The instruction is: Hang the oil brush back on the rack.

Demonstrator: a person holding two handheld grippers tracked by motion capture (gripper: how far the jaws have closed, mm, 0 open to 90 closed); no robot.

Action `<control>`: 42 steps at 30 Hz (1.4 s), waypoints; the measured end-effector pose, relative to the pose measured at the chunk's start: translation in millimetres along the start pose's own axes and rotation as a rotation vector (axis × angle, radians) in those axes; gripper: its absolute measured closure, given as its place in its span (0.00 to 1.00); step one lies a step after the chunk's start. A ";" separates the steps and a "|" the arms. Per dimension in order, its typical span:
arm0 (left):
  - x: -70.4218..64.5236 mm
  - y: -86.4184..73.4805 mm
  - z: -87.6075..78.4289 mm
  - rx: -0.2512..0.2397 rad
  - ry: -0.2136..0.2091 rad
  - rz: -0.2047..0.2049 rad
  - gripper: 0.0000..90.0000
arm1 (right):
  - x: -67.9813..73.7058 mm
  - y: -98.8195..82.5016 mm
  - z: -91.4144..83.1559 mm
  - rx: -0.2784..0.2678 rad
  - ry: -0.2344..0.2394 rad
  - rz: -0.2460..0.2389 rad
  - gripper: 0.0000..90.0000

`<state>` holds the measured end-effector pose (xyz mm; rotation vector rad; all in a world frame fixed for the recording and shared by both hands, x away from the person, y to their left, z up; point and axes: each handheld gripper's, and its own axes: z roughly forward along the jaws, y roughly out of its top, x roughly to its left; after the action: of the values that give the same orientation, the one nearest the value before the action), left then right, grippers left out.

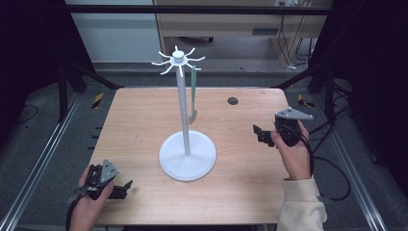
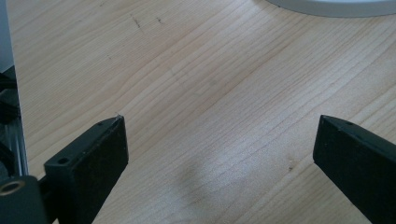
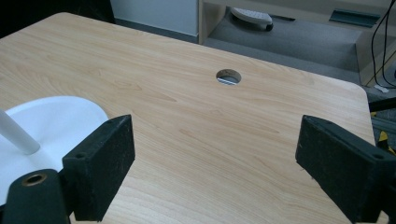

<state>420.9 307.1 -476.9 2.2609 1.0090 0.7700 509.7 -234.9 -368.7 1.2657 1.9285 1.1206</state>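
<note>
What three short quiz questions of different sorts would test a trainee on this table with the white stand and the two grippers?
1. True or false: the green utensil lies flat on the table.
2. Multiple choice: the left gripper is A) open over bare wood, B) shut on the pole, C) shut on the utensil.
3. Fill in: the round hole in the table lies on the far side of the ______ gripper.

Key:
1. False; it hangs from a hook at the top of the white stand.
2. A.
3. right
</note>
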 end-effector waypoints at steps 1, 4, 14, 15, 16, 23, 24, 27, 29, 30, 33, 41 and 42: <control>-0.2 0.0 0.3 -0.003 -0.001 -0.004 0.03 | -0.7 -1.7 1.1 0.001 0.000 0.003 0.14; 0.0 -0.1 0.3 -0.003 -0.001 -0.004 0.03 | -3.0 -7.6 4.8 0.008 -0.001 0.002 0.14; -0.2 0.3 -0.7 -0.012 0.005 -0.009 0.03 | -11.5 -28.9 20.9 0.051 -0.010 0.010 0.14; -0.1 0.2 -0.5 -0.013 0.005 -0.009 0.03 | -12.2 -31.2 22.8 0.055 -0.010 0.015 0.14; 0.1 0.2 -0.5 -0.014 0.005 -0.010 0.03 | -12.7 -32.9 24.3 0.058 -0.009 0.020 0.14; -0.1 0.1 -0.9 -0.015 0.008 -0.007 0.03 | -13.4 -50.0 39.2 0.085 -0.002 0.028 0.14; -0.1 0.2 -0.9 -0.015 0.009 -0.007 0.03 | -13.4 -52.2 41.3 0.089 -0.001 0.030 0.14; 0.0 0.2 -0.4 -0.015 0.007 -0.008 0.03 | -12.2 -57.9 47.5 0.109 -0.001 0.022 0.14; 0.1 0.1 -0.6 -0.015 0.008 -0.008 0.03 | -11.4 -61.7 51.2 0.115 0.003 0.019 0.14; 0.1 0.1 -0.7 -0.016 0.008 -0.008 0.03 | -10.8 -63.3 53.1 0.121 0.005 0.016 0.14; 0.0 0.1 -0.5 -0.016 0.008 -0.007 0.03 | -7.1 -67.2 58.5 0.140 0.011 0.005 0.14; 0.1 0.1 -0.5 -0.018 0.009 -0.007 0.03 | 4.5 -74.4 71.8 0.173 0.039 -0.026 0.14; 0.1 0.1 -0.6 -0.018 0.009 -0.006 0.03 | 6.3 -74.9 73.0 0.178 0.043 -0.029 0.14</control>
<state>420.7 307.2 -476.4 2.2399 1.0091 0.7843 532.9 -219.8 -469.8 1.3109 2.1107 0.9877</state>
